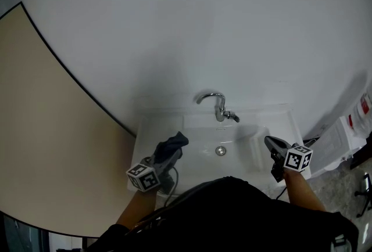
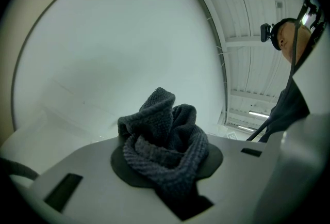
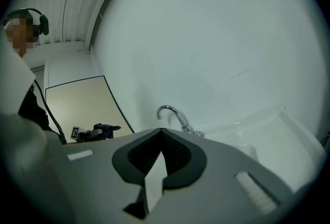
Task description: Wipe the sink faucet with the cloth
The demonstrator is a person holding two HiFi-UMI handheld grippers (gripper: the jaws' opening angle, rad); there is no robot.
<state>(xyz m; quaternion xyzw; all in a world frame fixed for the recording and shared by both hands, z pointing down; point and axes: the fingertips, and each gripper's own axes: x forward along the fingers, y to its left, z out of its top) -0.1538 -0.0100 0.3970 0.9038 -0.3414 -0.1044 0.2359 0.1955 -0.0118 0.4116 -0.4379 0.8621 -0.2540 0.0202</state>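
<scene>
From where I stand, the white sink [image 1: 261, 129] against the wall is the biggest thing here. The chrome faucet [image 1: 218, 107] at its back edge looks untouched, so I'd judge the wiping has not begun and all of it is left to do. The dark knitted cloth [image 1: 172, 146] is up off the basin over the sink's front left corner, well apart from the faucet. It is bunched in the left gripper [image 1: 165, 158], whose fingers [image 2: 121, 166] stand partly apart and pinch the wad between them. That hand is held about level, pointing at the wall. The right gripper [image 1: 272, 143] hangs over the sink's front right part, tipped slightly down and aimed roughly at the faucet, its fingers [image 3: 136, 158] pressed together with nothing in them.
</scene>
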